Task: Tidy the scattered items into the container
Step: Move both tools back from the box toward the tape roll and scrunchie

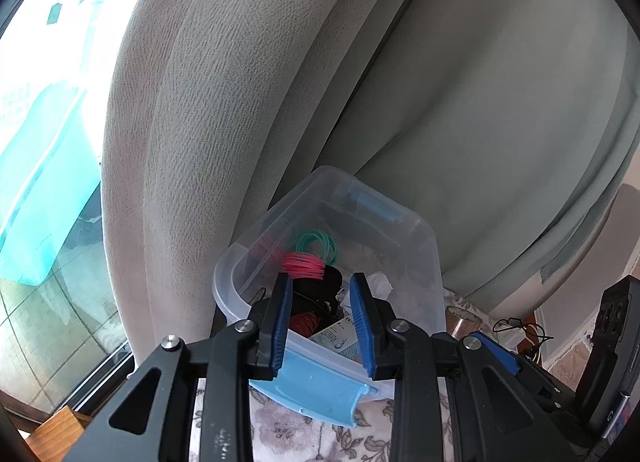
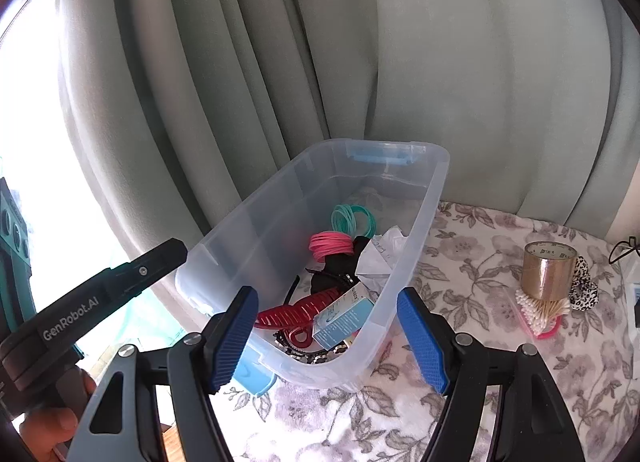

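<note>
Risk, largest first: the clear, thin-walled plastic storage bin (image 2: pixel 404 238) sits on the soft grey floral cloth (image 2: pixel 472 262) close to the table's left edge; a sideways nudge from either tool could slide it on the nap or tip it off that side. Bin walls look smooth and flexible, corners rounded, pale blue latch handles at both ends. Left gripper (image 1: pixel 324 322) hangs over the near end, jaws apart with nothing between the ribbed blue pads; judged released. Right gripper (image 2: pixel 332 338) stands wide, straddling the near wall without touching; also empty. Still outside, at 3 o'clock from the bin and well apart from it: a glossy brown roll of packing tape (image 2: pixel 550 268), a leopard-print fabric scrunchie (image 2: pixel 585 290) just beside it, and a clear pink-edged bag of cotton swabs (image 2: pixel 538 312) at its foot. The slack bag could slip or spill if pinched at one corner. Already inside: red toothed plastic hair claw (image 2: pixel 298 312), small blue-white carton (image 2: pixel 344 320), pink (image 2: pixel 332 246) and teal (image 2: pixel 354 218) coils of thin elastic bands, crumpled white paper (image 2: pixel 380 258).
</note>
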The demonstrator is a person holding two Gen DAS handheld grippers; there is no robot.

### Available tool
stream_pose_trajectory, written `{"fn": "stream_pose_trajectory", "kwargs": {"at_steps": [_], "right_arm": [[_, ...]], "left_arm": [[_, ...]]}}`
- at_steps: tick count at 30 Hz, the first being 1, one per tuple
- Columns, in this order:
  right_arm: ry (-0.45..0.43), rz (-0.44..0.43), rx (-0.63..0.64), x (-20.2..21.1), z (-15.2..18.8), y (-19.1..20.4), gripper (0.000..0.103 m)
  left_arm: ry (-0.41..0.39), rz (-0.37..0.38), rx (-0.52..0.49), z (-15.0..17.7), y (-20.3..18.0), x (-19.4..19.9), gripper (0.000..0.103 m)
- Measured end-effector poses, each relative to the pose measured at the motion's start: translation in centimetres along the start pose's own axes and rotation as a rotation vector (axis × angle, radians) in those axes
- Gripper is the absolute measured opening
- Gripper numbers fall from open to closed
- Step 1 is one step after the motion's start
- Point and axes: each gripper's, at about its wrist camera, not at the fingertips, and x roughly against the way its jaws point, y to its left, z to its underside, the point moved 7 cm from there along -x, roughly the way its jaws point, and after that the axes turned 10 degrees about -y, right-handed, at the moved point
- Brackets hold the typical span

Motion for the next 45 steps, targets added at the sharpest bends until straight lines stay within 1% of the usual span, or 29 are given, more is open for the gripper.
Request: {"fn": "stream_pose_trajectory", "kwargs": {"at_steps": [1, 2, 7, 9, 11, 17, 20, 23, 27, 32, 37, 45], "right_arm": [[-0.005, 0.0, -0.002, 0.3, -0.1, -0.1, 0.076], [-0.009, -0.001, -0.004, 0.6, -0.1, -0.1, 0.076], [-0.03, -0.001, -0.016, 2.0, -0.3, -0.4, 0.076], [-0.037, -0.001, -0.023, 2.6, -0.3, -0.6, 0.076], [-0.048, -0.001, -0.033, 3.3, -0.4, -0.9, 0.076], [-0.082, 0.002, -0.066, 5.5, -0.7, -2.4, 0.076], [-0.098, 0.009, -0.084, 6.6, -0.9, -3.4, 0.076], [-0.113, 0.017, -0.108, 7.6, -0.9, -4.7, 0.076], [-0.127, 0.036, -0.146, 8.8, -0.6, -6.8, 0.076], [-0.139, 0.066, -0.207, 9.8, 0.0, -10.1, 0.076], [-0.126, 0.102, -0.268, 10.0, 1.6, -14.0, 0.076], [-0.114, 0.19, -0.375, 10.4, 4.2, -20.8, 0.076]], "left_arm": [[-0.003, 0.003, -0.001, 0.0, -0.1, 0.8, 0.038], [-0.007, 0.006, -0.004, 0.0, -0.2, 1.1, 0.04], [-0.02, 0.016, -0.023, -0.2, -1.3, 1.8, 0.04], [-0.024, 0.018, -0.032, -0.2, -1.8, 2.2, 0.042], [-0.03, 0.02, -0.04, -0.3, -2.3, 2.5, 0.051], [-0.044, 0.033, -0.069, 0.4, -4.7, 2.6, 0.058], [-0.043, 0.041, -0.088, 0.7, -6.4, 2.8, 0.059], [-0.04, 0.051, -0.111, 1.3, -8.1, 2.0, 0.059], [-0.03, 0.067, -0.144, 1.9, -10.2, 1.5, 0.06], [-0.009, 0.088, -0.189, 2.9, -12.8, 1.7, 0.06], [0.026, 0.113, -0.232, 4.1, -15.2, 1.6, 0.06], [0.102, 0.148, -0.29, 7.0, -18.3, -1.1, 0.06]]}}
